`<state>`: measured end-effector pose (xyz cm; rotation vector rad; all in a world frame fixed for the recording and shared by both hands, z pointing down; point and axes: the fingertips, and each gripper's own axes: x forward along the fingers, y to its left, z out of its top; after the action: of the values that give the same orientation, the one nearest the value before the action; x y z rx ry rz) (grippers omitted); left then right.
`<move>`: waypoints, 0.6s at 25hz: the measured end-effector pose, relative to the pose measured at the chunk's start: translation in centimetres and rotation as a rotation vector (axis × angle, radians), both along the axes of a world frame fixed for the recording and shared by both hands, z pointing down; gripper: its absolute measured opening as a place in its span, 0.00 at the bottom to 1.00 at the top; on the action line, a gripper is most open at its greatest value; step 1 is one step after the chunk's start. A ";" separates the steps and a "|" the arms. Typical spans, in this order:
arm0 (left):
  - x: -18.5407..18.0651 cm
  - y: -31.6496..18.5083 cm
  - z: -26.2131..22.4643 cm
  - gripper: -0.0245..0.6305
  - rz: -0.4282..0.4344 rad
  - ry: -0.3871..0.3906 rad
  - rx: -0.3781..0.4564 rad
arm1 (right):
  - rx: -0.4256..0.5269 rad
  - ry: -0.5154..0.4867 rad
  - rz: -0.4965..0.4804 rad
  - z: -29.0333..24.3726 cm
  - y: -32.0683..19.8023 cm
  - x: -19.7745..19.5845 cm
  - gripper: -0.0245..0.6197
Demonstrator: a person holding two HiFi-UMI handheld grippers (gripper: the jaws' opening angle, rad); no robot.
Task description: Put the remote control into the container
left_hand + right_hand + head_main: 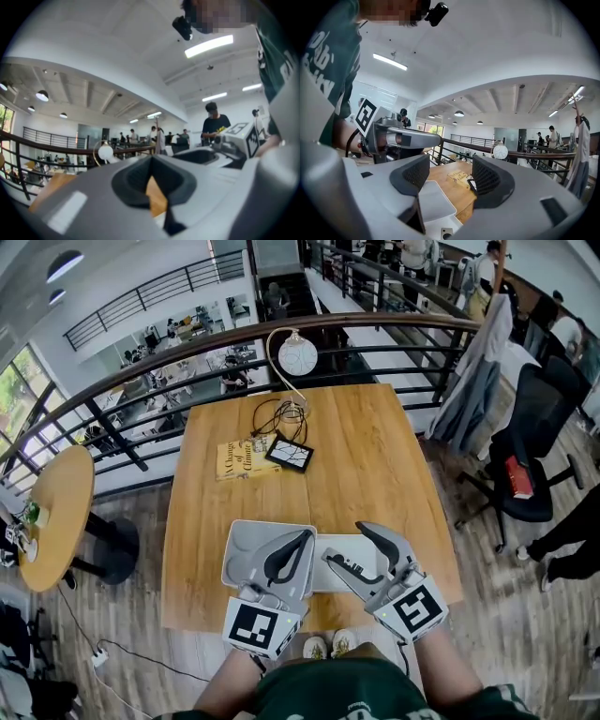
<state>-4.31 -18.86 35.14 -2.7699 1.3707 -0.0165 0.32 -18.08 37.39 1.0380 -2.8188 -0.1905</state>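
Observation:
A flat black device with white lines (289, 453), possibly the remote control, lies mid-table against a yellow book (246, 459); in the right gripper view the black device (471, 184) shows beyond the jaws. A light grey container (242, 542) sits at the table's near edge, with a pale flat tray (330, 561) beside it. My left gripper (296, 547) hangs over the container, shut and empty; its jaws meet in the left gripper view (151, 172). My right gripper (362, 553) is open above the pale tray (433, 202), with nothing between its fingers.
A round white lamp (297, 355) and tangled black cables (277, 414) stand at the wooden table's (375, 465) far end, by a black railing (394, 324). An office chair (539, 442) is at the right, a small round table (52, 512) at the left.

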 end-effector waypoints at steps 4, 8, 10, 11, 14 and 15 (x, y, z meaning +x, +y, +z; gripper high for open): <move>0.1 -0.2 0.0 0.04 0.001 -0.006 0.003 | 0.031 -0.037 0.011 -0.8 0.0 0.5 0.47; 0.4 -0.4 -0.3 0.04 0.003 -0.001 0.009 | 0.036 -0.053 0.005 -0.9 -0.2 0.4 0.46; 0.7 -0.3 -0.3 0.04 0.010 -0.010 0.010 | 0.035 -0.052 0.011 -0.9 -0.2 0.6 0.44; 0.8 -0.2 -0.2 0.04 0.012 -0.013 0.010 | 0.035 -0.053 0.013 -0.9 -0.2 0.6 0.43; 1.0 -0.1 0.0 0.04 0.015 -0.016 0.006 | 0.028 -0.058 0.020 -0.9 -0.3 0.8 0.42; 0.9 -0.1 0.0 0.04 0.016 -0.012 0.004 | 0.033 -0.055 0.024 -0.9 -0.4 0.9 0.42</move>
<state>-3.36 -18.96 35.13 -2.7733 1.3442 -0.0297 1.17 -18.50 36.48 1.1008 -2.8600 -0.2094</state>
